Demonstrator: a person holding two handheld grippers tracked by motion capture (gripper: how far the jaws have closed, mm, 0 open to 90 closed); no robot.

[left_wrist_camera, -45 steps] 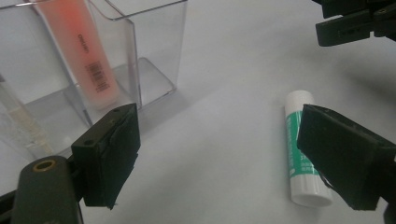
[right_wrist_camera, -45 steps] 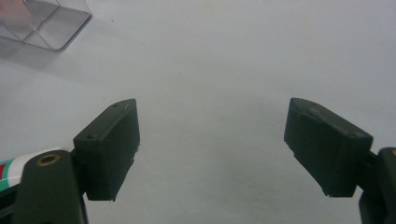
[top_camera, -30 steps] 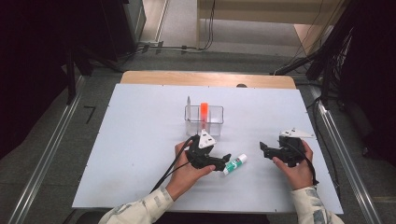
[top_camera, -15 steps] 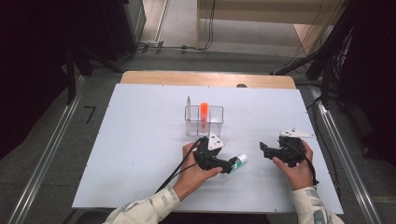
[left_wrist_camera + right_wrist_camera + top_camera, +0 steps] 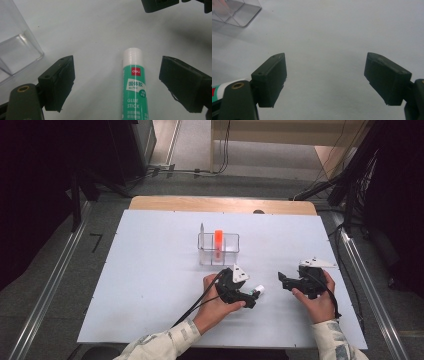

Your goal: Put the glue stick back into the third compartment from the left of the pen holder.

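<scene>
Left gripper view: left gripper [image 5: 116, 82] spread wide around a green glue stick [image 5: 134, 85] lying flat on the white table [image 5: 100, 30], jaws not touching it.
Right gripper [image 5: 325, 80]: jaws wide apart, holding nothing.

— Could you see the whole glue stick [image 5: 134, 85]?

— No. The bottom edge of the left gripper view cut off its lower end, and the small print under "GLUE STICK" was too blurred to read.

— And the clear box [image 5: 15, 47]?

— The left edge of that view cut it off.
</scene>
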